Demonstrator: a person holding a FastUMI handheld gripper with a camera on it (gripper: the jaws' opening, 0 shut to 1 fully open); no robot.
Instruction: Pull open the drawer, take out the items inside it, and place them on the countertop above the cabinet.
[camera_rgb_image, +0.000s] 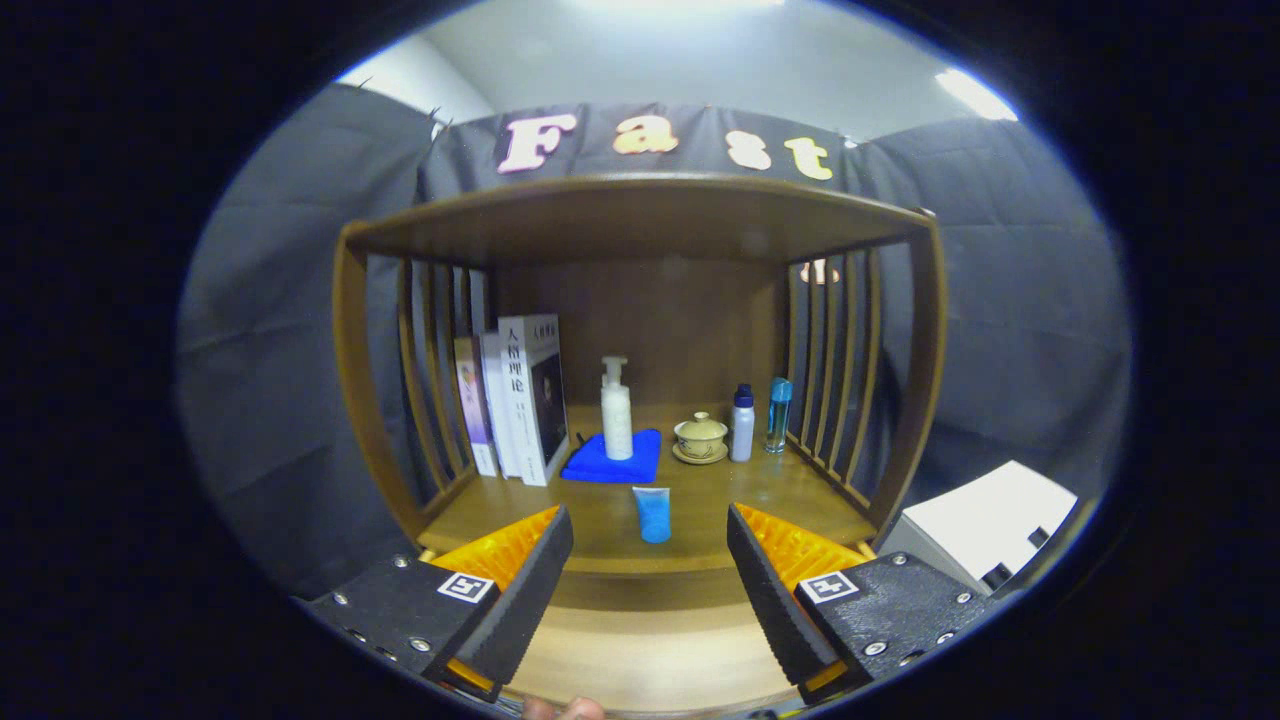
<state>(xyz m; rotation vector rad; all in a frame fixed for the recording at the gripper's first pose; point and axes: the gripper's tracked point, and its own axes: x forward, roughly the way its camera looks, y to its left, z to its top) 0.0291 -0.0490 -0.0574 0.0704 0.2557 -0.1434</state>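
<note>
Dark cloth walls enclose the booth, and a brown wooden cabinet with slatted sides is seen against them.

Countertop: several articles are carried on it. Upright books are ranked at the left slats. A white pump bottle stands on a folded blue cloth. A small lidded cup on a saucer, a white bottle with a dark cap and a blue bottle are set in a row near the right slats. A blue tube stands on its cap near the front edge, just ahead of the fingers and between them.

Drawer: a pale wooden surface is seen below the countertop's edge, between the fingers; it is judged to be the opened drawer, and no item can be made out in the part shown.

Hand-held gripper: released, fingers spread wide, nothing grasped.

White box: beside the cabinet, at the right.

Step in hand: judged to be the stage following a placement on the countertop. Next move: the hand-held gripper is to be lowered toward the drawer so that any remaining item can be sought.
</note>
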